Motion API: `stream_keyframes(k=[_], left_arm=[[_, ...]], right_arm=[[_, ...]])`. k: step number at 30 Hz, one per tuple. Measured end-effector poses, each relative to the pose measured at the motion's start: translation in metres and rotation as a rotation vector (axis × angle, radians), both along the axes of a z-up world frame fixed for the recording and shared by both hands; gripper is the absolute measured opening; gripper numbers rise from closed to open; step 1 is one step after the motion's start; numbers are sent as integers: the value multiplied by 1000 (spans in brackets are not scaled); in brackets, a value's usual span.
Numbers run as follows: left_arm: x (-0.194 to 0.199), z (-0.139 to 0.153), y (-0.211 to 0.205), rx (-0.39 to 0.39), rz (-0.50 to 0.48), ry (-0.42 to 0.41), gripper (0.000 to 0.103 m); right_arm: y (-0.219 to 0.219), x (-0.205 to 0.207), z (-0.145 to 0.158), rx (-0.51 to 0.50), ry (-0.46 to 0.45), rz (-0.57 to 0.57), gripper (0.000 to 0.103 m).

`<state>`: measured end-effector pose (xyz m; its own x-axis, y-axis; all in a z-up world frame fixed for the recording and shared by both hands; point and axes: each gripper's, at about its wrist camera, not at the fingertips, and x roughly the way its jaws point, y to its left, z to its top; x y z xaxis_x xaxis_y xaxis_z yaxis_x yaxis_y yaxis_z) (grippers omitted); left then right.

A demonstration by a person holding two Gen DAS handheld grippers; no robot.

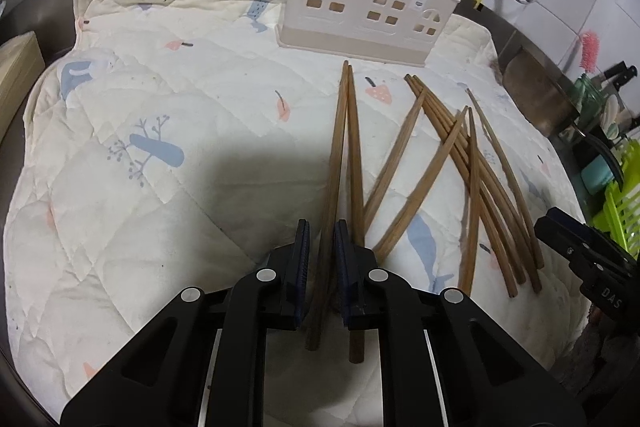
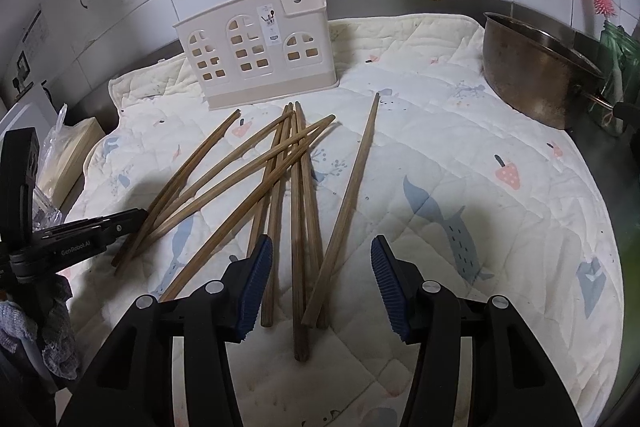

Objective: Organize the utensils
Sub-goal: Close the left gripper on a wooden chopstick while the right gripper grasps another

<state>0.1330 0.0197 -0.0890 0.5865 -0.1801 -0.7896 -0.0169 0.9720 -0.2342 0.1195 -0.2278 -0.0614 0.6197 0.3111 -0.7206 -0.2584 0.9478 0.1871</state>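
Several brown wooden chopsticks [image 2: 280, 171] lie scattered on a quilted printed mat [image 2: 460, 163]. A beige house-shaped utensil holder [image 2: 256, 47] stands upright at the mat's far edge; it also shows in the left wrist view [image 1: 368, 3]. My left gripper [image 1: 322, 233] has its jaws narrowly apart around one chopstick [image 1: 334, 179] of a pair; a second chopstick [image 1: 355, 163] lies against the right finger's outer side. My right gripper [image 2: 322, 257] is open and low over the near ends of the chopsticks, with several between its fingers.
A metal pot [image 2: 540, 71] stands at the mat's right back corner. A green dish rack [image 1: 622, 195] and knives are to the right. A wooden box [image 2: 72, 155] sits left of the mat. Tiled wall with pipes is behind.
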Motion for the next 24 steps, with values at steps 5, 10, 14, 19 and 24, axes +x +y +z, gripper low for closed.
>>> stream_keyframes(k=[5, 10, 14, 19, 24], left_arm=[[-1, -1, 0, -13, -2, -14, 8], [-6, 8, -1, -5, 8, -52, 6], [-11, 20, -2, 11, -1, -88, 5], [-18, 36, 1, 30, -2, -136, 5], [-22, 49, 0, 44, -10, -174, 5]], right_arm=[[3, 6, -4, 10, 13, 4, 45], [6, 14, -8, 18, 32, -9, 37], [4, 19, -10, 11, 37, -40, 32], [-1, 25, -16, 15, 60, -69, 23], [5, 28, -17, -15, 59, -86, 18]])
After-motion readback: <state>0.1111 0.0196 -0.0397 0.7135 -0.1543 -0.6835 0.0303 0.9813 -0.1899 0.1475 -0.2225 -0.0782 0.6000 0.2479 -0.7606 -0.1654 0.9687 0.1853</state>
